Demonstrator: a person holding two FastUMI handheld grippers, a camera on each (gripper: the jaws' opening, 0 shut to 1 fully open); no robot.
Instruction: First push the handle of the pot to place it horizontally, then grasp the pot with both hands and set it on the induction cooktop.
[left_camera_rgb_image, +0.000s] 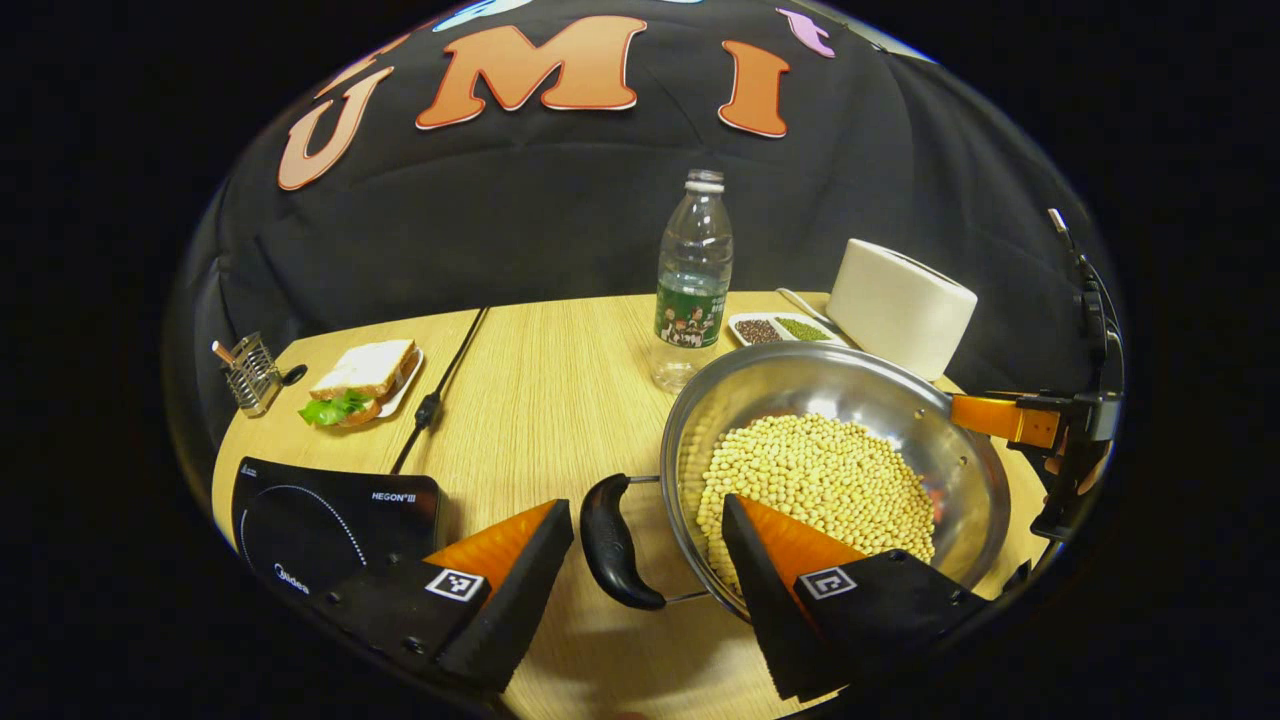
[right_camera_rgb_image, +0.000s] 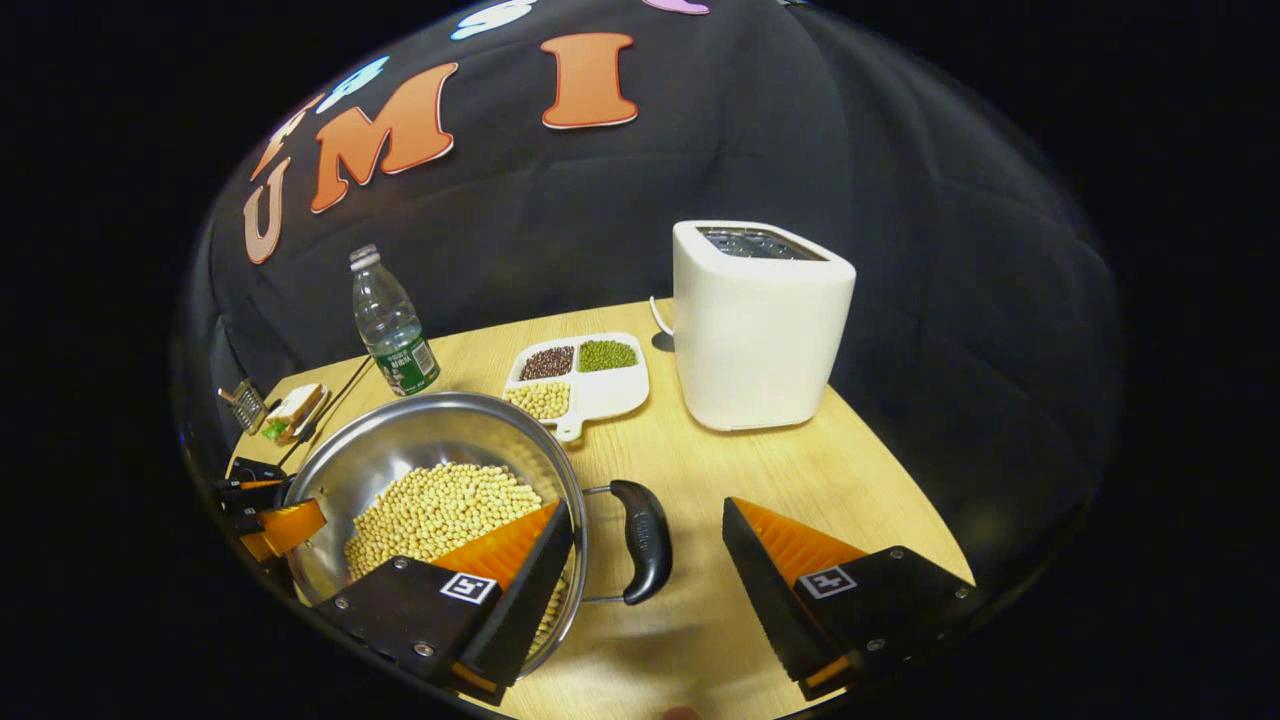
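Handles lie between our wide-open empty jaws each side of pot; we close both grippers next.

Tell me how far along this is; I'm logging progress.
Done: both pot handles lie horizontal. In hand: the left gripper and right gripper each straddle a handle, jaws open. Left: close, lift the pot, set it on the induction cooktop.
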